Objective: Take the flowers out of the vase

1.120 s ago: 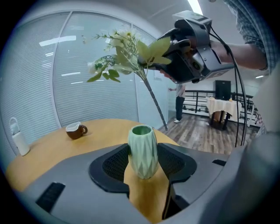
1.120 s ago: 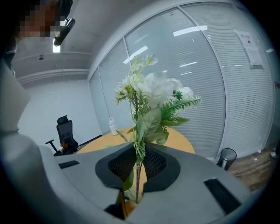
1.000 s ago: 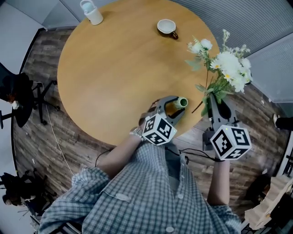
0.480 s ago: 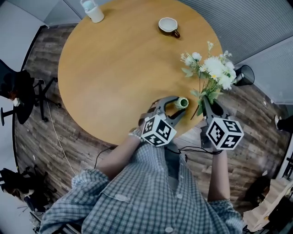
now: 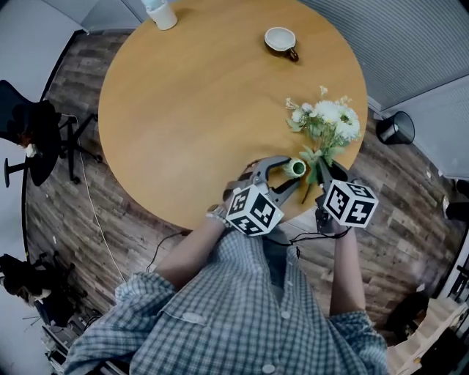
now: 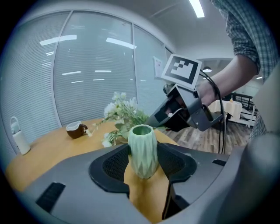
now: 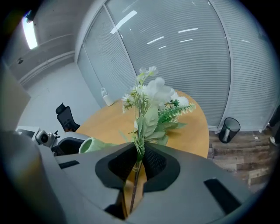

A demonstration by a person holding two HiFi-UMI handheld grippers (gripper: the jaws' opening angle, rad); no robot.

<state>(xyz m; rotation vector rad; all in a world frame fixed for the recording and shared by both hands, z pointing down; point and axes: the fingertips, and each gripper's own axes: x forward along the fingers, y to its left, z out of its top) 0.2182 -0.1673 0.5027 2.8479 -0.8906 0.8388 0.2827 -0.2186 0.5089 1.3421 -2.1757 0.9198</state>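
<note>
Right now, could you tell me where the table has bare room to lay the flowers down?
The wide middle and left of the round wooden table are bare, between the white container, the brown cup and the green faceted vase. It is crowded at the near right edge, around the vase and the white flower bunch.

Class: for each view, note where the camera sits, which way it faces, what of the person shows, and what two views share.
Head view: on the person's head, facing down at the table; shirt, arms, left gripper and right gripper show.
Left gripper view: on that gripper, along jaws clasping the vase; the right forearm shows.
Right gripper view: likewise, along jaws shut on the flowers.
Shared: all show the vase.
</note>
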